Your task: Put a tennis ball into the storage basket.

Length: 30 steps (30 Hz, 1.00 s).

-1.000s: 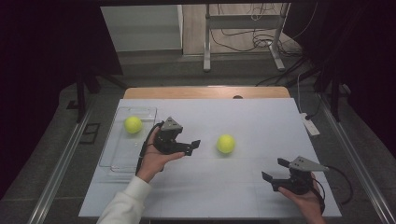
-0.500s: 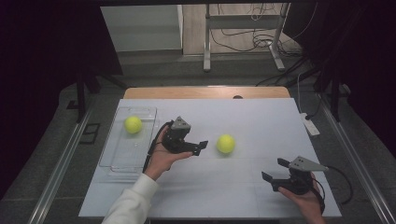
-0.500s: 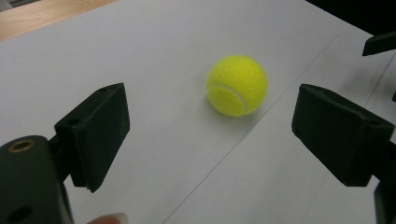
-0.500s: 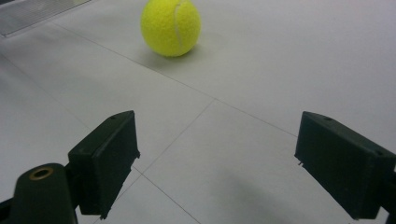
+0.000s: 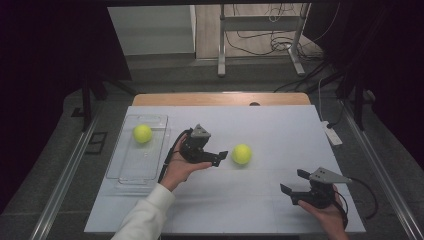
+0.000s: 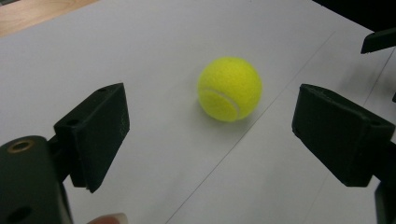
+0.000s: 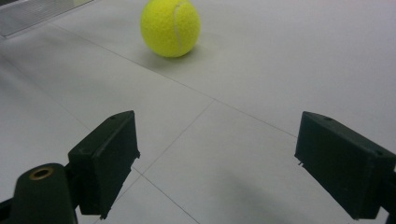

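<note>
Near the middle of the white table (image 5: 270,210), a yellow-green tennis ball (image 5: 241,154) lies free, just ahead of the left gripper (image 5: 219,156), whose jaws stand wide apart with nothing between them. From the left gripper view the ball (image 6: 229,88) sits beyond the jaw tips, untouched; its white seam shows, but no brand or lettering can be read. A second tennis ball (image 5: 142,133) rests in the clear plastic tray (image 5: 125,170) at the table's left edge. By the near right corner the right gripper (image 5: 295,182) is released too, jaws spread over bare tabletop, well apart from the ball (image 7: 170,28). Open surface lies all around the loose ball.
</note>
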Available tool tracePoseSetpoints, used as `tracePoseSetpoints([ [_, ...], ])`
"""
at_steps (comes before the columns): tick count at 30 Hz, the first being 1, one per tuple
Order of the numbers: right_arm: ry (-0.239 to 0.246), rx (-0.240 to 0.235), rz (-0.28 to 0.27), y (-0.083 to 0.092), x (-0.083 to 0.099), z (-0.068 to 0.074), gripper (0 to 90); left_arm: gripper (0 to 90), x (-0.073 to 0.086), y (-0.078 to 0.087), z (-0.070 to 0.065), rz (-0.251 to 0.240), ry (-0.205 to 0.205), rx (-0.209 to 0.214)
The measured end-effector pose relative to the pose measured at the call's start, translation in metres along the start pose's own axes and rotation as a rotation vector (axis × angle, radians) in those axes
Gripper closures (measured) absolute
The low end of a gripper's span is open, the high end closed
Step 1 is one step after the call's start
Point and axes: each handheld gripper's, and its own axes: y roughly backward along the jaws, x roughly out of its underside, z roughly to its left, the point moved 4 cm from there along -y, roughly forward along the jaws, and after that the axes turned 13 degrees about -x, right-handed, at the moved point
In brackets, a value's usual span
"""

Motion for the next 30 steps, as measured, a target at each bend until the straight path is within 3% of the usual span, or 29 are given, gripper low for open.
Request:
tracePoseSetpoints([
  [30, 0.001, -0.002, -0.002, 0.0, 0.0, 0.0, 13.2, 11.5, -0.015, -0.021, -0.019, 0.039, -0.046, 0.026],
])
